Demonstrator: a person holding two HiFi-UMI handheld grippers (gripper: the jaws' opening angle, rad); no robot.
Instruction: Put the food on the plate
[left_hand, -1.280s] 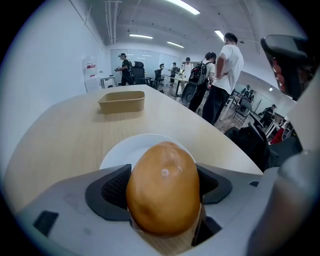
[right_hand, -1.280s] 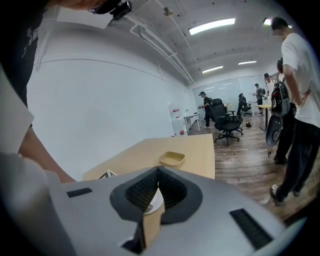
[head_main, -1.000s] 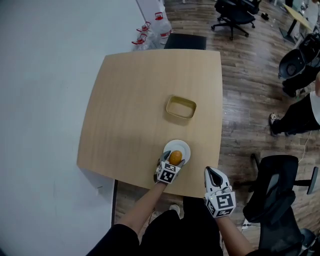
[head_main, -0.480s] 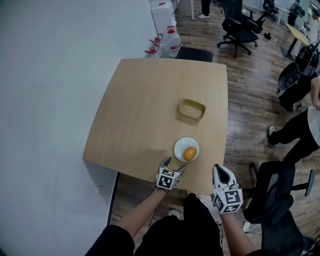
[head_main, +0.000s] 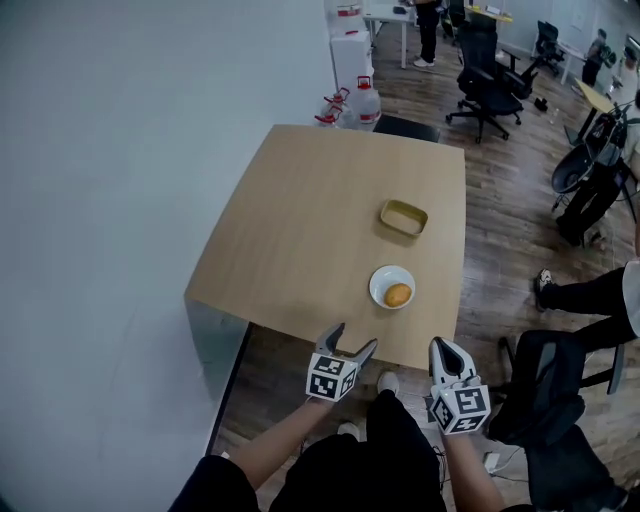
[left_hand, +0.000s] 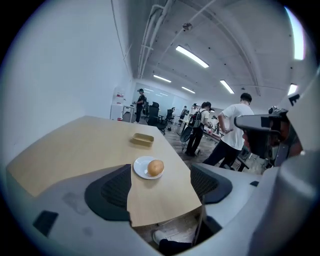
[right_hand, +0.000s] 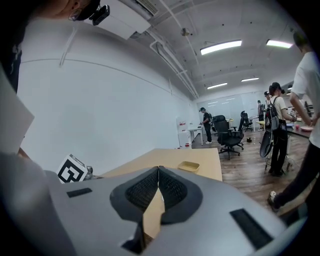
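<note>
Currently at step: placement, judged complete.
Food (head_main: 398, 295): resting on plate (head_main: 377, 284), by tabletop (head_main: 300, 230) near right corner.
Left tongs (head_main: 352, 339): apart, empty.
Right tongs (head_main: 447, 346): together, empty.
Next: nothing further, likely.

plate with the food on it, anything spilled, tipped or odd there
Nothing stands out. The round orange food sits wholly on the white plate, which lies flat on the table near its front edge. No spill or damage shows.

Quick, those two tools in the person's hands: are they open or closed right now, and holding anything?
Left tool: open, holding nothing.
Right tool: closed, holding nothing.
</note>
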